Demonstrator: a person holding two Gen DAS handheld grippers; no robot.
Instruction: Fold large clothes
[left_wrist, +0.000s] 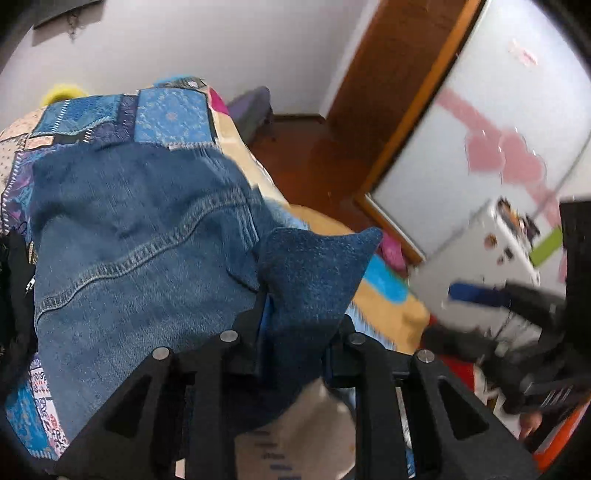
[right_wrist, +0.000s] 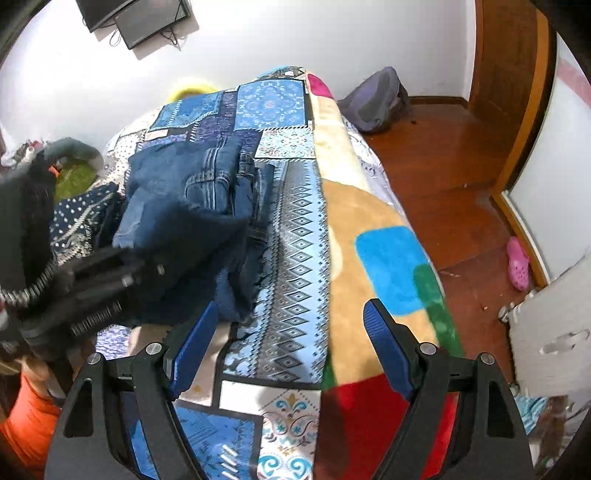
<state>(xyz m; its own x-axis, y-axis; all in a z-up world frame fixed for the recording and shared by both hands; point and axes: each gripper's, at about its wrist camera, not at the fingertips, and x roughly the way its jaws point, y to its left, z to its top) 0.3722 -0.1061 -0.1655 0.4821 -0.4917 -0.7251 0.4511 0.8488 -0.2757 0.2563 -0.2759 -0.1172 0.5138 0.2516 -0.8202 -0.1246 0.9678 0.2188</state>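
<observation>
A pair of blue jeans (left_wrist: 140, 236) lies partly folded on the patterned bedspread (left_wrist: 173, 118). My left gripper (left_wrist: 295, 317) is shut on a corner of the denim, which sticks up between its black fingers. In the right wrist view the jeans (right_wrist: 192, 199) are bunched at the left of the bed, with the left gripper (right_wrist: 147, 266) clamped on them, blurred. My right gripper (right_wrist: 288, 332) hangs open above the bedspread (right_wrist: 295, 236), its blue pads (right_wrist: 388, 350) wide apart with nothing between them. The right gripper (left_wrist: 476, 295) also shows blurred in the left wrist view.
A colourful blanket (right_wrist: 384, 266) runs along the bed's right edge. Wooden floor (right_wrist: 454, 173) lies beyond, with a purple backpack (right_wrist: 373, 99), a pink shoe (right_wrist: 517, 262) and a wardrobe door (left_wrist: 480, 122). Dark dotted clothes (right_wrist: 77, 218) lie at the left.
</observation>
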